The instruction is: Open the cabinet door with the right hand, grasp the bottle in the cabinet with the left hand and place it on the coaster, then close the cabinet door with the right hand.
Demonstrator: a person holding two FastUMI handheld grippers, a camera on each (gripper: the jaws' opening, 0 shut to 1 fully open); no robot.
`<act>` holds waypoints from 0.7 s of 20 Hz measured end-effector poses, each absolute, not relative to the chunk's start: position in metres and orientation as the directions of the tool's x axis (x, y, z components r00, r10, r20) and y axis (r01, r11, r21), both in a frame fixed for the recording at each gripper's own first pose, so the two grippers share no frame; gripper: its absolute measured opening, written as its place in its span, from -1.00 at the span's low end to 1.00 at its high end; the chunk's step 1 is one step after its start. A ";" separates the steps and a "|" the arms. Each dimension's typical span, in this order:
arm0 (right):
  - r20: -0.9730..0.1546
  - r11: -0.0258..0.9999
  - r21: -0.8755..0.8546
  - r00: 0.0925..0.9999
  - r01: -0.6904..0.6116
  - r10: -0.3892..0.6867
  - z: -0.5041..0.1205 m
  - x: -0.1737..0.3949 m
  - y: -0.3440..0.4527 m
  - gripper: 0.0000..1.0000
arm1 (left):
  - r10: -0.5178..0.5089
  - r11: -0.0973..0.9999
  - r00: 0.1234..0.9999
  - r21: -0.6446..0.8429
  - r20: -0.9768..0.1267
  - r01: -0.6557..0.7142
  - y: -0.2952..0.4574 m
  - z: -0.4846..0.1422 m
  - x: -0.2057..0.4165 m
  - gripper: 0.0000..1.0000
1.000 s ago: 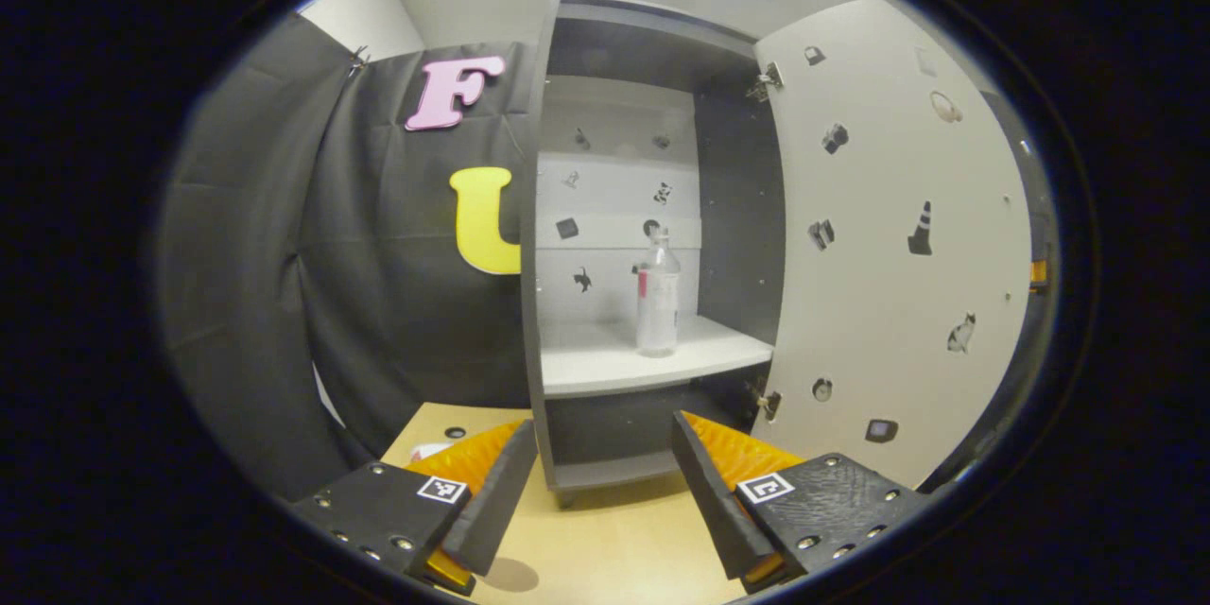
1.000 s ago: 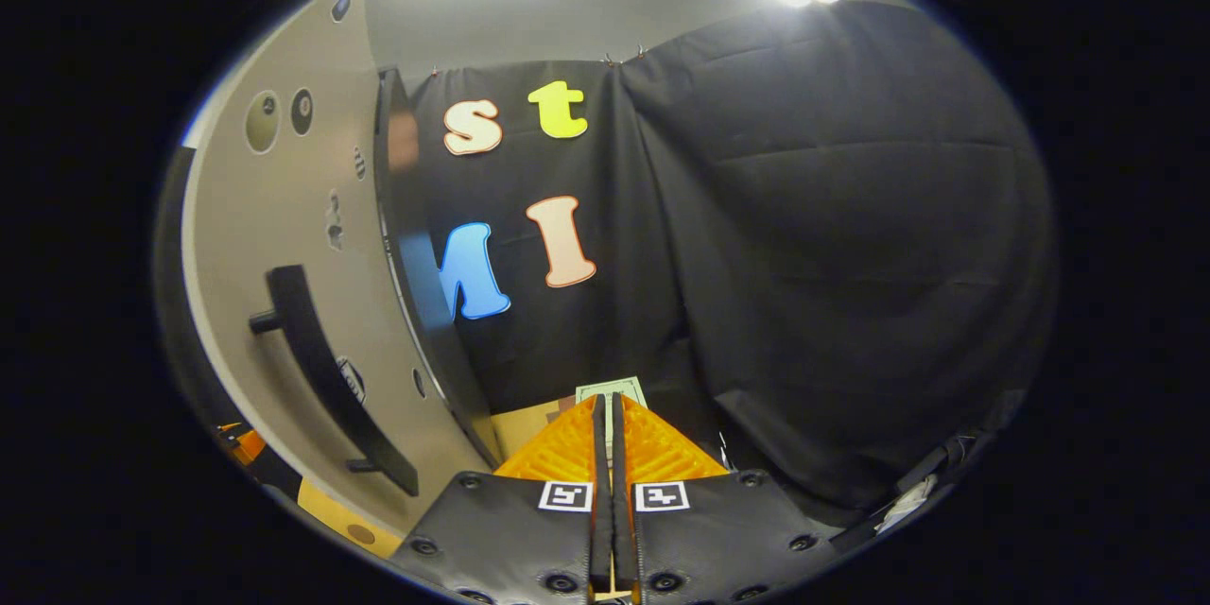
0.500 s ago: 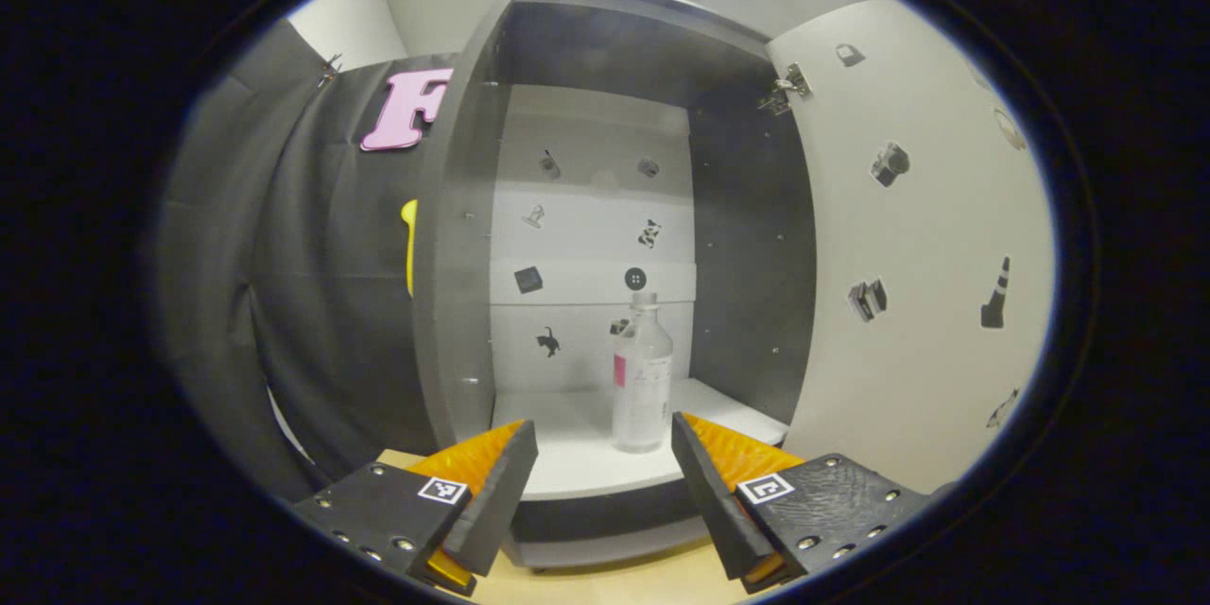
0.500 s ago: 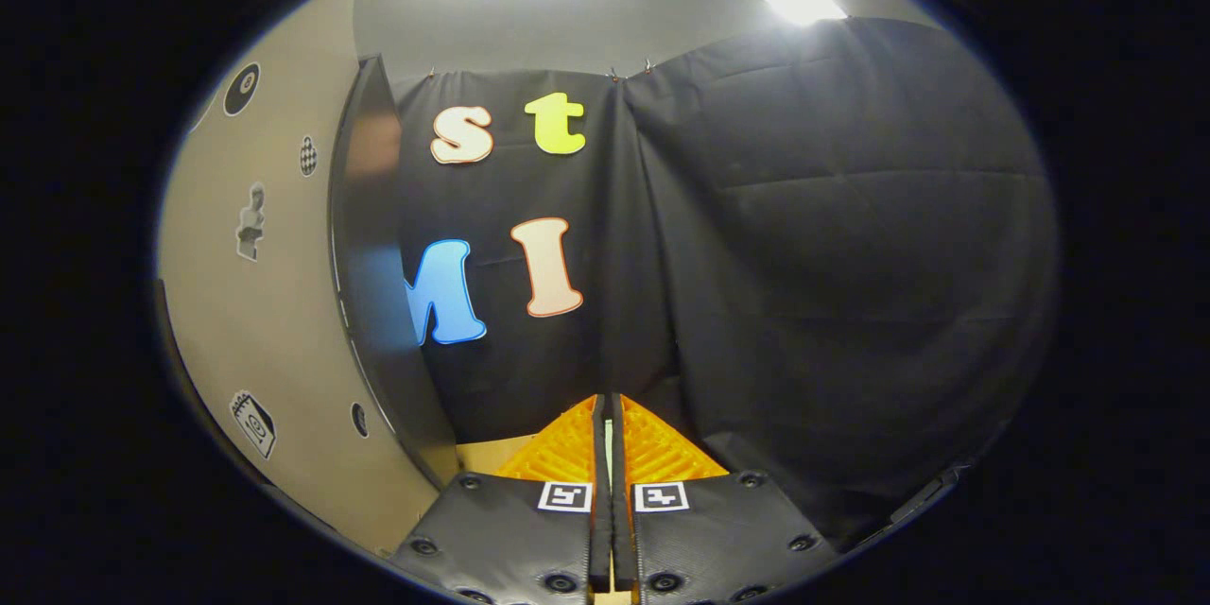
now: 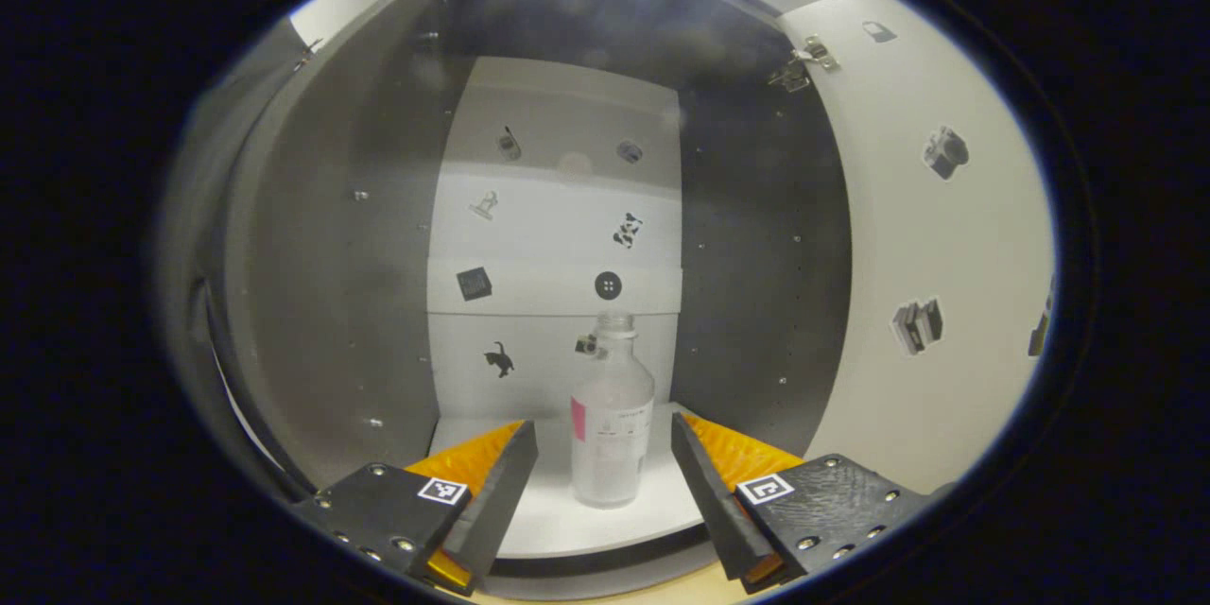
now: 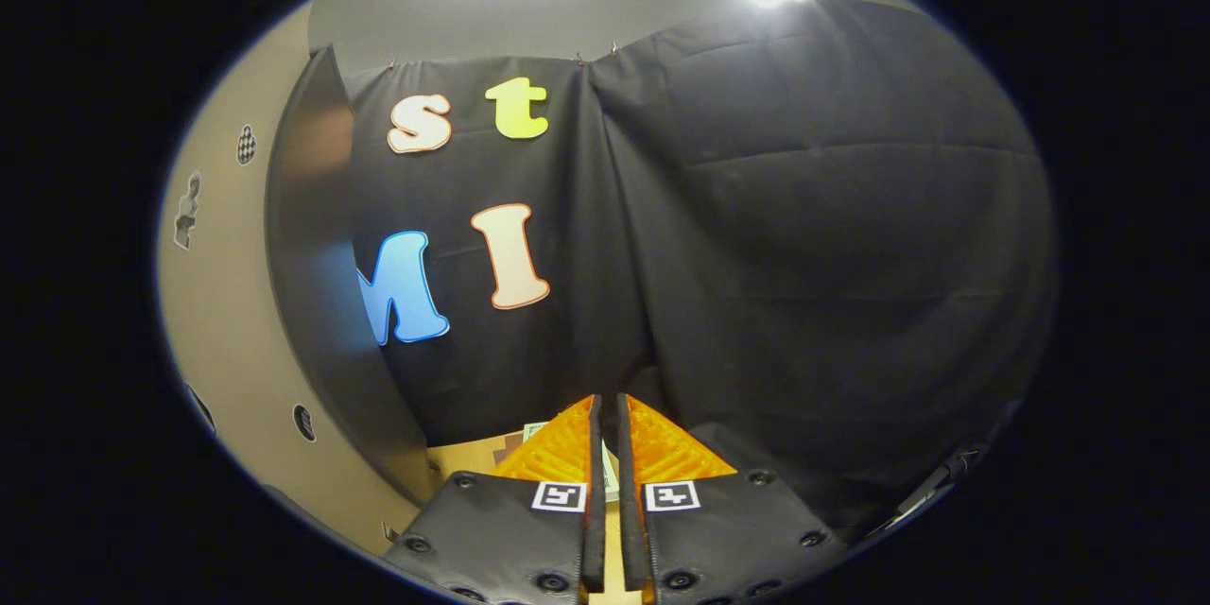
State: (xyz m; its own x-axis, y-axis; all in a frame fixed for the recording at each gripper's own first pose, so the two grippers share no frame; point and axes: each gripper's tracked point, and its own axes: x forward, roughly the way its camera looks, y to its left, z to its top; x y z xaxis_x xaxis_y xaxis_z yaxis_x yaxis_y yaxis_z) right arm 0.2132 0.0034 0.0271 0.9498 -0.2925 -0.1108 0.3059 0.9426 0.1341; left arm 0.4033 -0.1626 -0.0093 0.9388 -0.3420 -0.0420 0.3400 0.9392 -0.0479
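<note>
Jaws on the left gripper (image 5: 603,454) are spread wide, w/ the clear plastic bottle (image 5: 612,419) standing upright between them but a bit farther in, neither finger touching it. Bottle sits on the white shelf (image 5: 548,515) inside the cabinet (image 5: 340,302), roughly mid-shelf, cap on, pinkish strip on its label. Cabinet's back panel is white w/ little stickers (a button, a cat, a cube etc). Side walls are dark grey. Cabinet door (image 5: 931,302) hangs wide open on the right of the left gripper view, hinge (image 5: 802,64) up top, more stickers on its inner face.

Right gripper (image 6: 609,454) is clenched on nothing, fingers nearly together w/ just a thin slit between them. It's pointing at the booth's black cloth wall (image 6: 803,255). In the right gripper view the door's outer face (image 6: 232,302) shows at the left edge, and a strip of wooden tabletop (image 6: 473,458) w/ some flat card thing (image 6: 531,433) peeks out just past the fingertips; can't tell if that's the coaster.
</note>
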 end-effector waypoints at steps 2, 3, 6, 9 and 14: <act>-0.117 0.947 0.131 0.953 0.295 -0.280 0.026 0.221 0.002 -0.51 | -0.343 0.939 0.938 -0.029 -0.048 0.342 -0.170 -0.014 0.416 0.72; -0.114 0.946 0.123 0.951 0.300 -0.287 0.026 0.224 -0.001 -0.46 | -0.341 0.940 0.939 -0.024 -0.051 0.340 -0.174 -0.017 0.421 0.72; -0.110 0.944 0.135 0.952 0.300 -0.286 0.028 0.235 -0.005 -0.11 | -0.330 0.944 0.942 -0.030 -0.057 0.329 -0.181 -0.026 0.437 0.75; -0.127 0.939 0.128 0.945 0.318 -0.302 0.022 0.241 -0.016 0.43 | -0.326 0.945 0.943 -0.056 -0.069 0.323 -0.184 -0.036 0.448 0.72; -0.185 0.928 0.114 0.925 0.355 -0.331 0.003 0.246 -0.031 0.75 | -0.310 0.950 0.949 -0.061 -0.059 0.306 -0.185 -0.039 0.457 0.75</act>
State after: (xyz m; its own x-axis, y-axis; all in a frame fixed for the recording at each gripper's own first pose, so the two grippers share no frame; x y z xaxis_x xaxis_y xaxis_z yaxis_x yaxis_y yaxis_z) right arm 0.2463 -0.0312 0.0026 0.9253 -0.3311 -0.1848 0.3547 0.9280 0.1136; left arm 0.4574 -0.1851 -0.0393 0.9489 -0.3099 -0.0589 0.3065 0.9499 -0.0608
